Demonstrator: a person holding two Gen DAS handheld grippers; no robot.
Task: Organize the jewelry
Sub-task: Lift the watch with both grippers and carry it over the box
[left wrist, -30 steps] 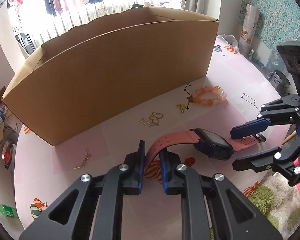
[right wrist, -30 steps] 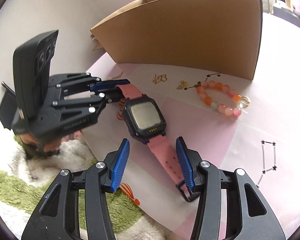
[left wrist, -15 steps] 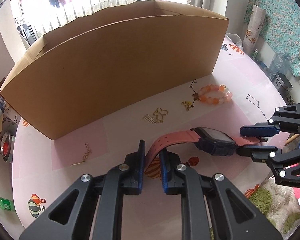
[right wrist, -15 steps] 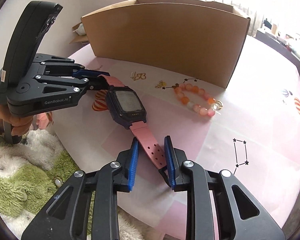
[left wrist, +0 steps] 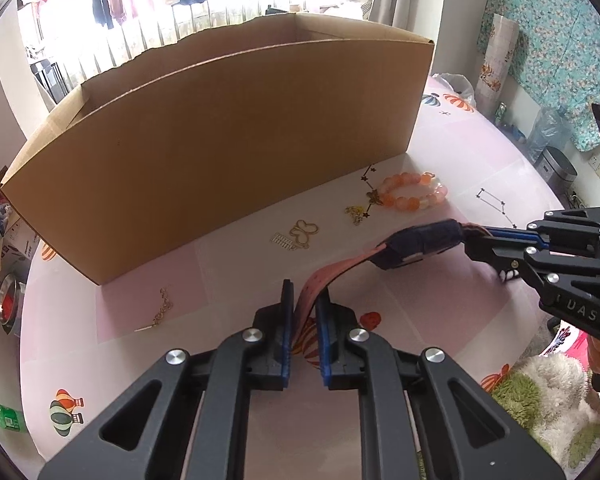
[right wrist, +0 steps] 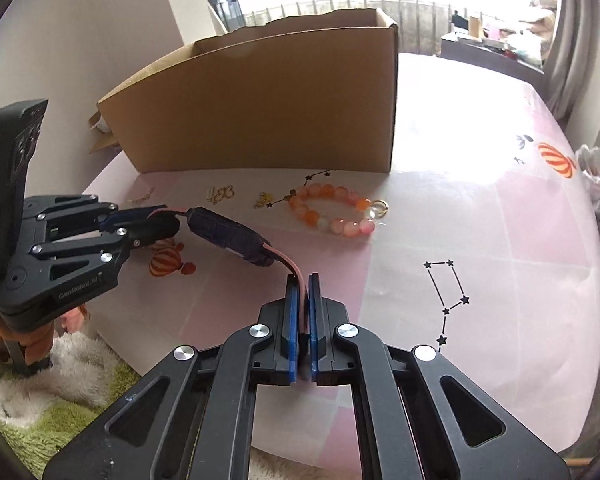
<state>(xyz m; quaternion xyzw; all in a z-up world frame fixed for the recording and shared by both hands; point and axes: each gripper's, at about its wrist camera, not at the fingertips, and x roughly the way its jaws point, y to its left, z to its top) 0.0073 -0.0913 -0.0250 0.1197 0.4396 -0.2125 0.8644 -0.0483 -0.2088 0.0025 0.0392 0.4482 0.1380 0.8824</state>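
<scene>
Both grippers are holding the watch (left wrist: 416, 242) above the bench (left wrist: 228, 280), in front of the box (left wrist: 220, 140). The left gripper (left wrist: 305, 300) is clamping one pink strap end. The right gripper (right wrist: 303, 292) has just been closing, and its pads are now pinching the other strap end. The watch is hanging on its edge between them. A bead bracelet (right wrist: 332, 210) and small gold charms (left wrist: 300, 234) are lying near the box.

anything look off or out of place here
Only the watch: it hangs off the table, tipped on edge with its pink strap twisted, the left gripper and right gripper each shut on one strap end. The beaded bracelet and gold pieces lie flat.
</scene>
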